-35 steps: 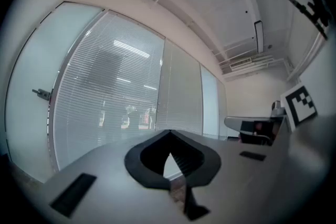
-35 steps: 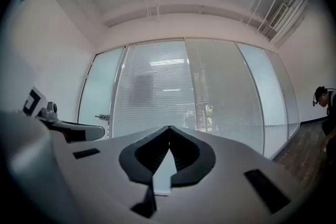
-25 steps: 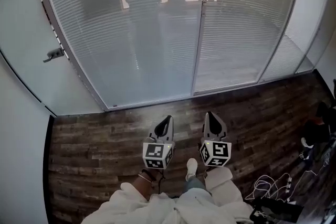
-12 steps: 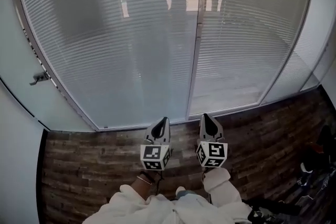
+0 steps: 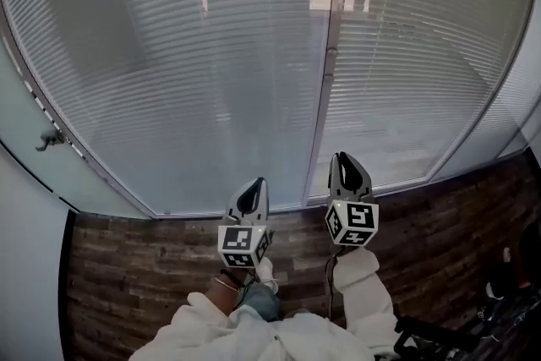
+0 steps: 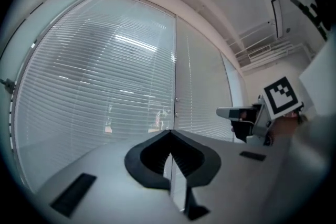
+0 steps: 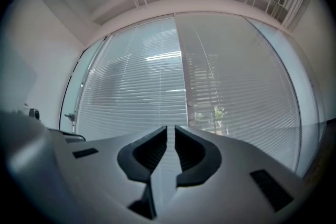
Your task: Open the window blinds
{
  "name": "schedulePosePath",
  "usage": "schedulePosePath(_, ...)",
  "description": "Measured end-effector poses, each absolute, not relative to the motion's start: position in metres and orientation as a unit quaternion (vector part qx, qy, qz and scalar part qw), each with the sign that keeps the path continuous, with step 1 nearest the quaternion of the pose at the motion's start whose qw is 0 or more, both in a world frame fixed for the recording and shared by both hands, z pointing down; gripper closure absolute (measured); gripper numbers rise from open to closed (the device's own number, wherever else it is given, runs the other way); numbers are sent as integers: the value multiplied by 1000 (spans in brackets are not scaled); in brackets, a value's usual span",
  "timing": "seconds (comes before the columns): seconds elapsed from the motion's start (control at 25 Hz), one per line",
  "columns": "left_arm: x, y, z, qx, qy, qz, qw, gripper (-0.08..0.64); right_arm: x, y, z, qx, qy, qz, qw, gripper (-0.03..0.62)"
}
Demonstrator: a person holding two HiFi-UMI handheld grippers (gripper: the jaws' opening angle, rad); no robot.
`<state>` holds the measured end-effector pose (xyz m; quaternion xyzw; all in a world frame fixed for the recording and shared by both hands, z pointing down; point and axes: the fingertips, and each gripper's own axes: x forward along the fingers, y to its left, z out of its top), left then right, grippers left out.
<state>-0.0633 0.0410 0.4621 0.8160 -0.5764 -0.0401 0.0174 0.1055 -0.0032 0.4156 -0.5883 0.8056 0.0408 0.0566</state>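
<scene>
Left gripper (image 5: 259, 182): jaws pressed together, empty, held level toward the blinds (image 5: 194, 72).
Right gripper (image 5: 342, 156): jaws a slit apart, just been opening, nothing between them.
Blinds: fully lowered, slats closed, ahead of both grippers, not touched.
Floor (image 5: 127, 266): dark wood planks.

Floor (image 5: 127, 275): dark wood planks, weathered in look, running lengthwise along the window wall. I note the far edge meets the bottom rail beneath the window blinds (image 5: 194, 80), and the left edge meets a pale wall (image 5: 30, 266). One white shoe (image 5: 267, 270), worn by the person, stands on the planks at the middle of the near edge. A cluster of dark gear (image 5: 439, 334) lies at the near right corner. More dark items (image 5: 516, 283) sit along the right edge. I cannot identify either group.
</scene>
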Motion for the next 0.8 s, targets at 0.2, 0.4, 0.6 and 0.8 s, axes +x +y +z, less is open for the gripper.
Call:
schedulePosePath(0.2,-63,-62,438,831,-554,-49,9,561,104,-120,372,-595,799,87,23,502)
schedulePosePath(0.4,-58,-151,413,860,-508,-35,-8,561,98,-236,323,-590,766,219,-131,474)
schedulePosePath(0.6,-46,-198,400,869,-491,-55,-11,561,96,-300,322,-538,686,370,-322,451)
schedulePosePath(0.8,-32,-223,404,862,-504,-59,4,561,94,-319,334,-507,646,423,-383,451)
